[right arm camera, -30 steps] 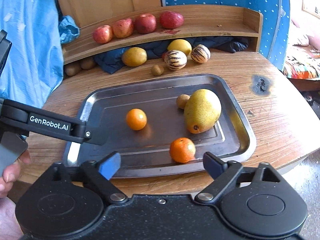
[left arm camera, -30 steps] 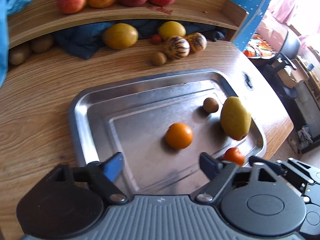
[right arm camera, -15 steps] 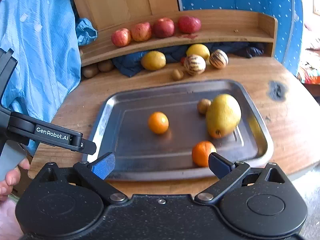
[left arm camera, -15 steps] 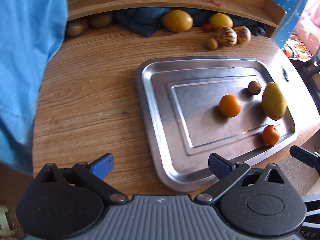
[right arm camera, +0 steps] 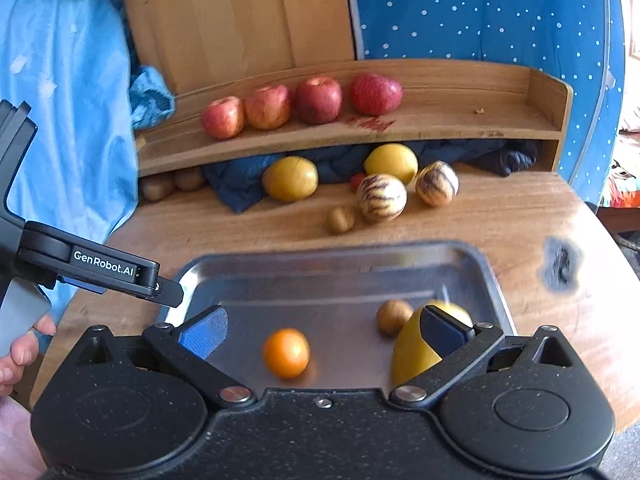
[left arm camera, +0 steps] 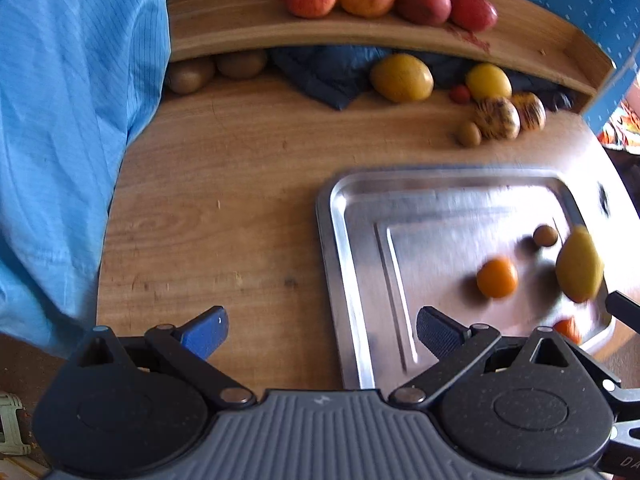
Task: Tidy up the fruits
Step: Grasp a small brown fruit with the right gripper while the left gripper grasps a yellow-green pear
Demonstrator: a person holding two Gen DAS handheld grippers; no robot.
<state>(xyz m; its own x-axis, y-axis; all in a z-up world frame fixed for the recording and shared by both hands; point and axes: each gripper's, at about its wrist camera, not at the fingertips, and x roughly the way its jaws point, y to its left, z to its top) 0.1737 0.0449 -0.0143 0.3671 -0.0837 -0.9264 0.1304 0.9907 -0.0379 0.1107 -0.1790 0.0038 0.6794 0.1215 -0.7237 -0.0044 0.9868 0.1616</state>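
The wooden table (right arm camera: 500, 220) carried a metal tray (right arm camera: 320, 268) near its front edge. Four apples (right arm camera: 296, 104) sat on the shelf (right arm camera: 440, 120) at the back edge. "GenRobot.AI" was printed on the left gripper (left arm camera: 320, 326), which hung released over the tray's left rim. The right gripper (right arm camera: 322, 326), also released, hovered above the tray's front edge, with the mango (right arm camera: 412, 352) behind its right finger and the orange (right arm camera: 286, 353) between its fingers.

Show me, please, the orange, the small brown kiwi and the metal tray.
orange (right arm camera: 286, 353), right wrist view, centre of its skin
small brown kiwi (right arm camera: 393, 316), right wrist view, its middle
metal tray (left arm camera: 340, 240), left wrist view, left rim
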